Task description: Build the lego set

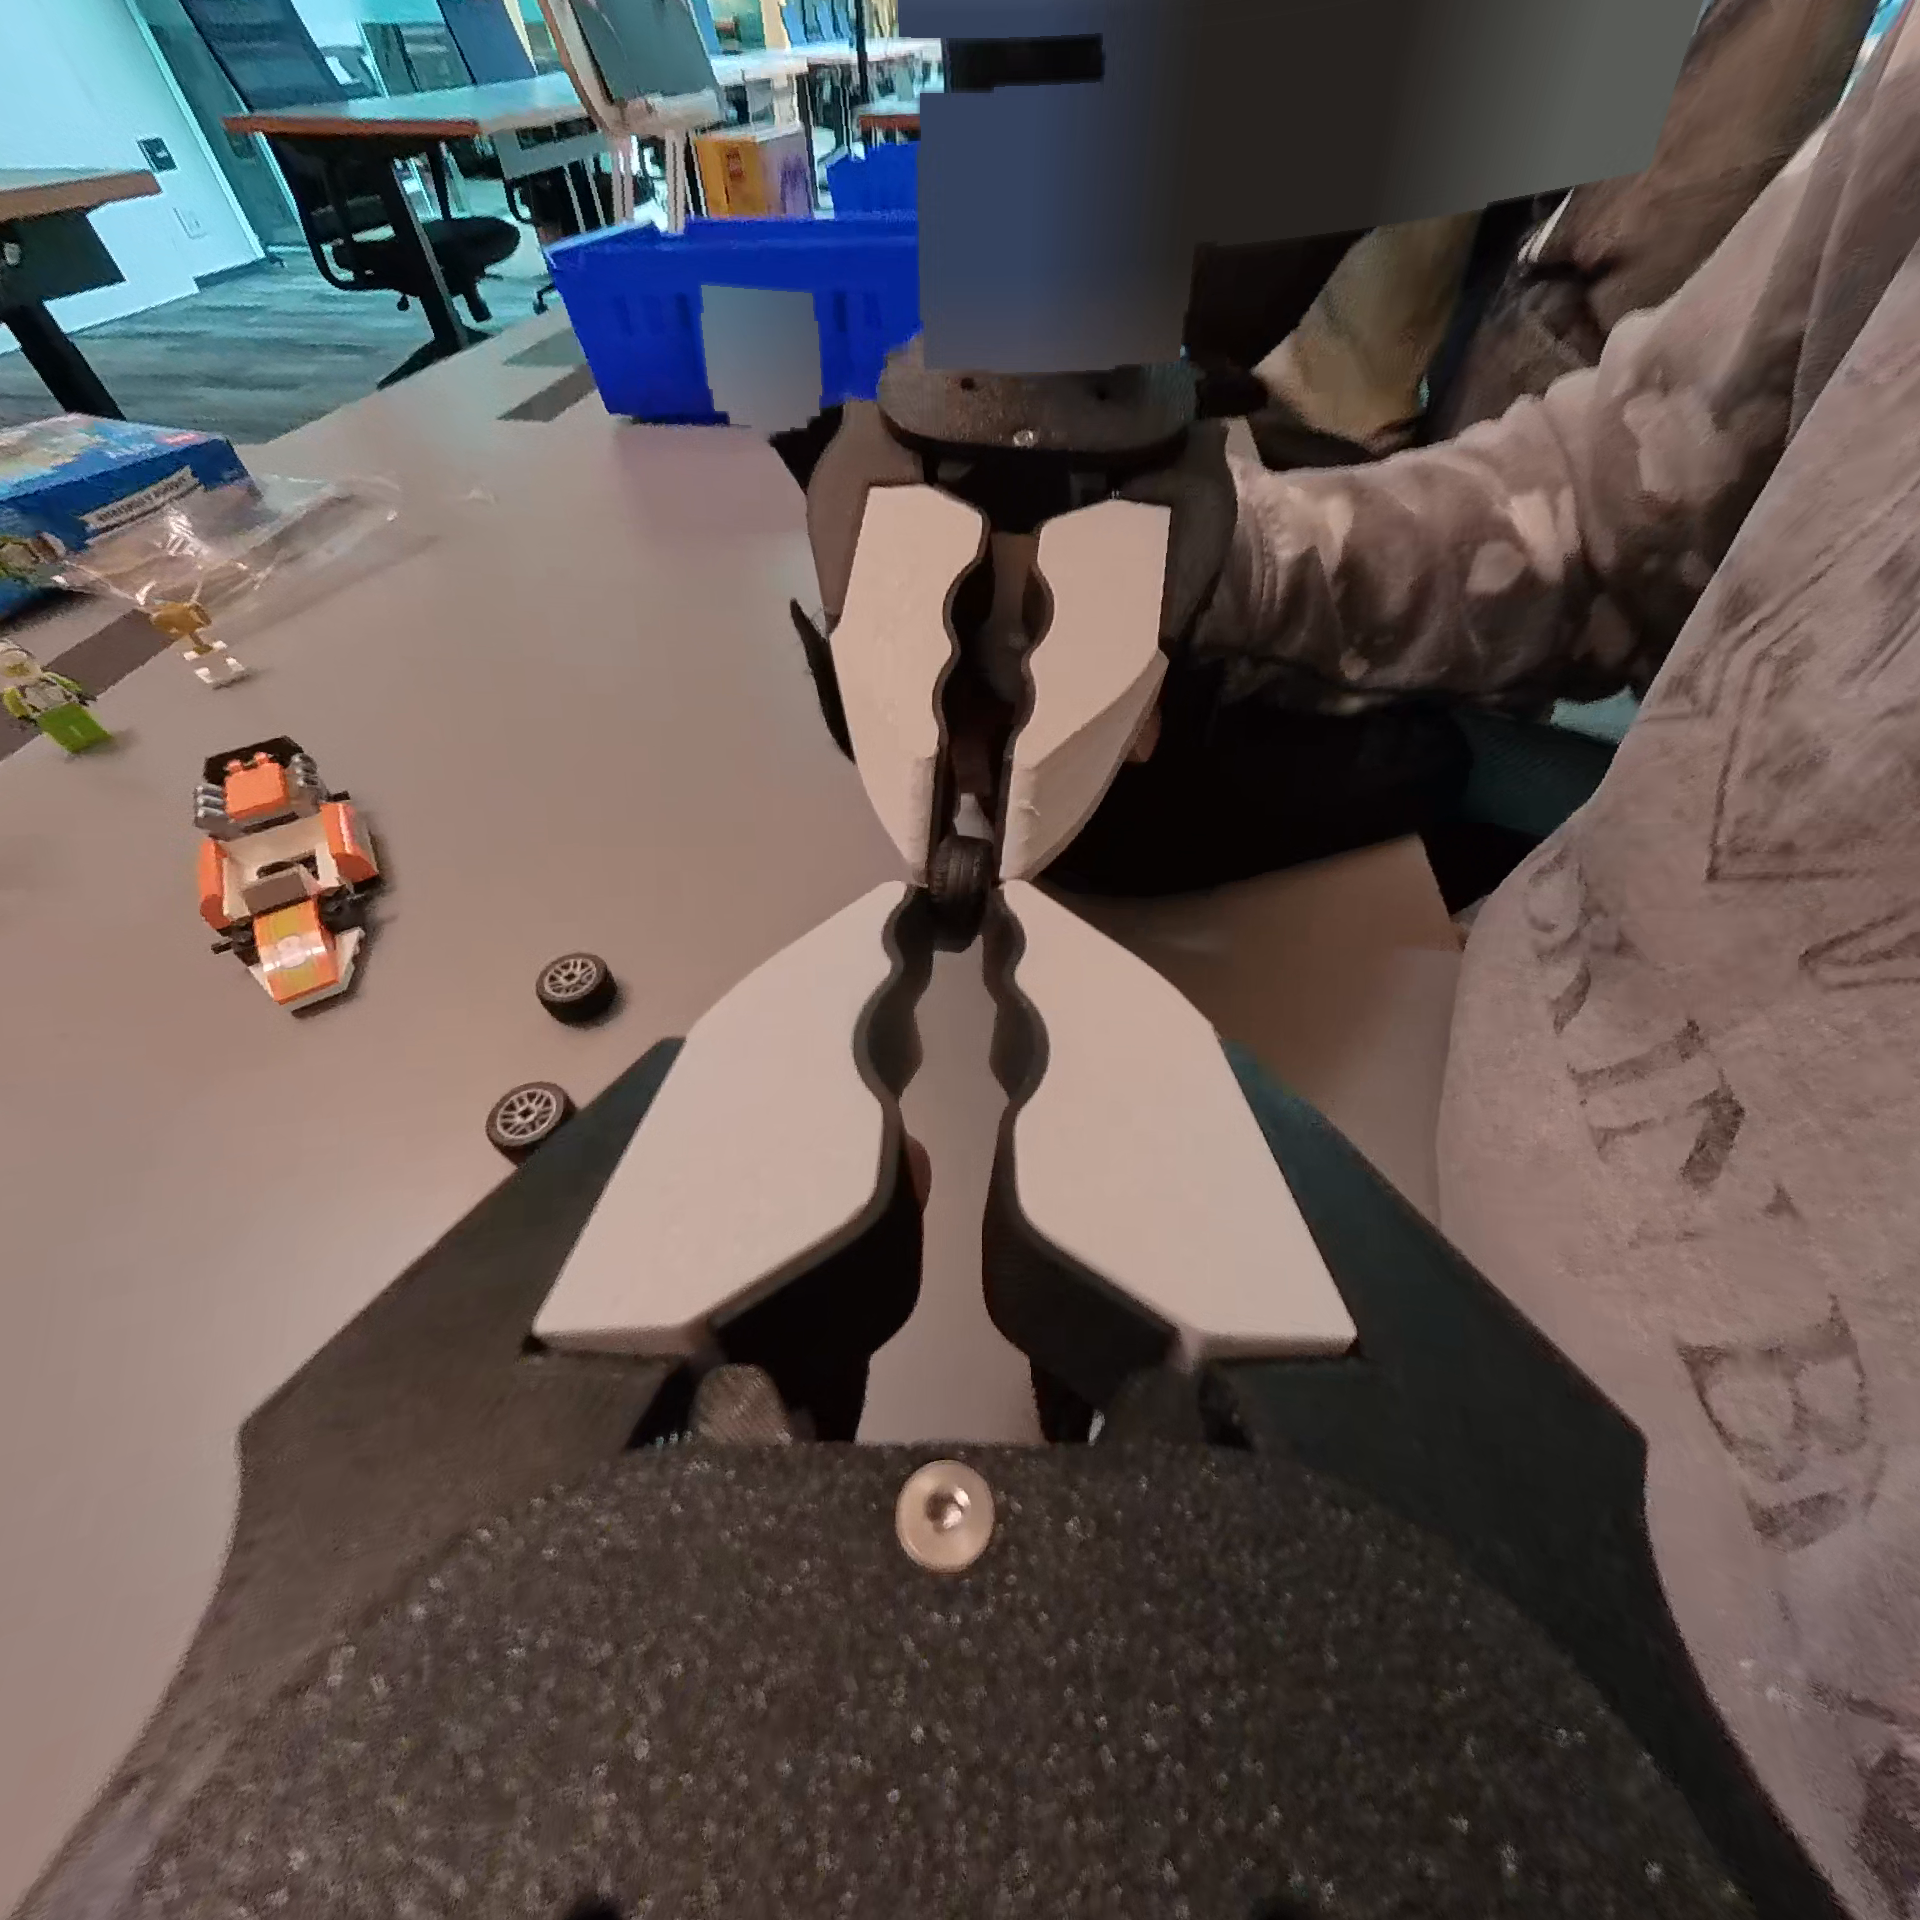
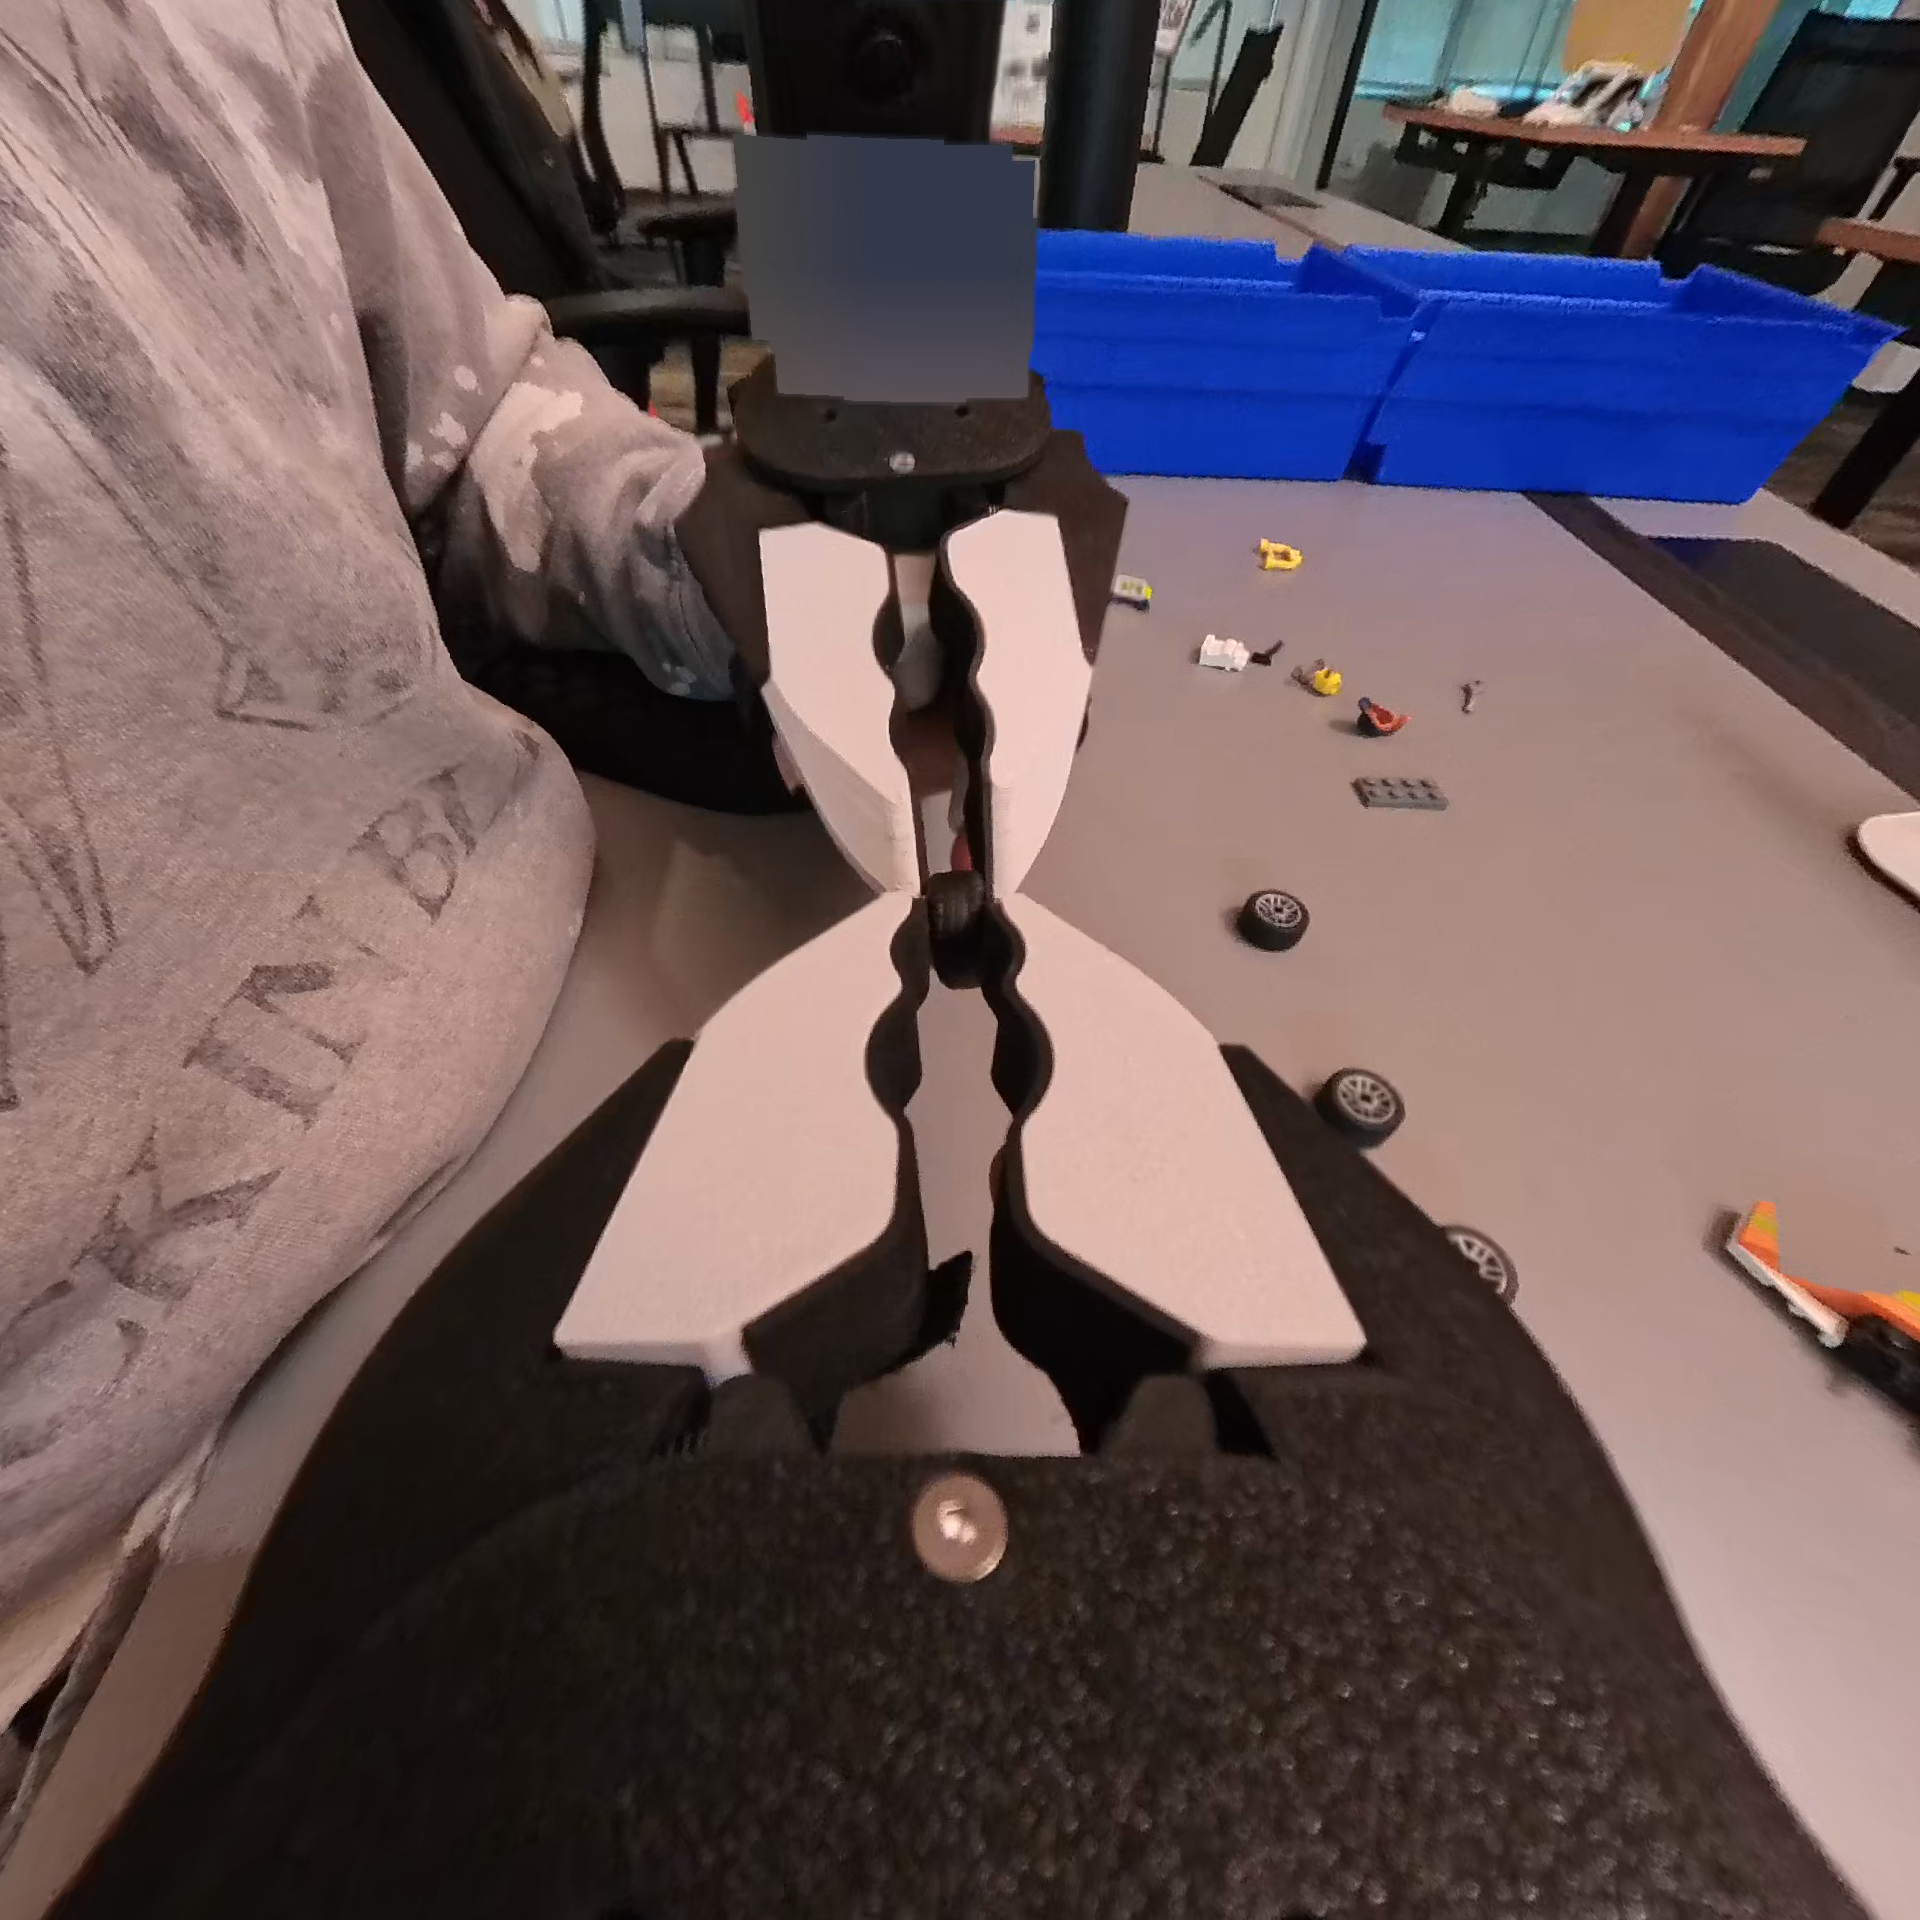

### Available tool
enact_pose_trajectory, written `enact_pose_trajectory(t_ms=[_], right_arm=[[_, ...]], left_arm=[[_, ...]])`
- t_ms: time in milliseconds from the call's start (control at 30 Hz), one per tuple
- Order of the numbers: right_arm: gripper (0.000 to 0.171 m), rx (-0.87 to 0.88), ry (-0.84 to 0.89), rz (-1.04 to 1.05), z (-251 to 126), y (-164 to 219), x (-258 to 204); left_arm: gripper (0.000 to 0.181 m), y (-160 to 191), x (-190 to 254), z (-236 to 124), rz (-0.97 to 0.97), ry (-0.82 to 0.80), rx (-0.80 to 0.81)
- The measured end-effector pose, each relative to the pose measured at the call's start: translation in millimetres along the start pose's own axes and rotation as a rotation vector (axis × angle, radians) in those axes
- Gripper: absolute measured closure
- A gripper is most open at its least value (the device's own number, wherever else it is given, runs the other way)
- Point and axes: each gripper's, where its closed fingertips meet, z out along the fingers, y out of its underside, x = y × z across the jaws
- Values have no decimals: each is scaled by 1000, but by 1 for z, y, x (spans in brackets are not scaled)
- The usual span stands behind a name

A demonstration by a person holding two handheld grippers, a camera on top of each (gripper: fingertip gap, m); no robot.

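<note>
Above the grey table [image 1: 623, 623], we pinch one small black tyre [image 1: 958, 878] between our left gripper [image 1: 951, 914] and right gripper [image 2: 956, 935], tip to tip, both clamped on it, the tyre half hidden. Beyond it lie loose wheels [image 2: 1273, 920], the orange car [image 1: 281, 873] and, farther off, blurred blue bins [image 2: 1455, 364].

We met tip to tip above the near table edge [image 1: 1299, 935], with a person's grey sweatshirt [image 1: 1714, 1039] close beside. Loose wheels [image 2: 1274, 920] and the orange car [image 1: 278, 871] lay along the table's middle, small pieces [image 2: 1320, 681] beyond; blue bins [image 2: 1558, 384] blocked the far end.
</note>
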Motion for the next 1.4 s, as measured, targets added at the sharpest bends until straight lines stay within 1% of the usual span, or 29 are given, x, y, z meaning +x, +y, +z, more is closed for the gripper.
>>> enact_pose_trajectory(t_ms=[133,267,333,400,467,600,700,800,933,1267,1400], right_arm=[[161,85,-21,74,-1,-10,3],[157,106,2,40,-1,-12,4],[155,90,10,34,-1,-10,5],[154,70,22,14,-1,-7,4],[159,60,17,-3,-2,-7,0],[161,49,25,-16,-4,-10,-1],[161,52,15,-8,-6,-11,-2],[161,48,12,-20,-7,-9,-3],[161,41,-2,-31,-8,-7,-6],[160,20,37,-60,-7,-4,-2],[161,4,54,-69,-8,-3,0]], left_arm=[[171,-8,-2,-3,-83,24,44],[171,-9,-1,-4,-87,35,53],[171,-14,-3,-6,-87,26,80],[171,-13,-2,-5,-86,33,75],[171,-14,1,-4,-74,34,79],[171,-19,2,-4,-39,28,124],[162,-19,-2,-4,-8,-9,124],[171,-17,4,-1,-34,40,111],[171,-16,8,0,-52,69,102],[171,-12,3,1,-46,42,72],[171,-12,1,2,-54,40,86]])
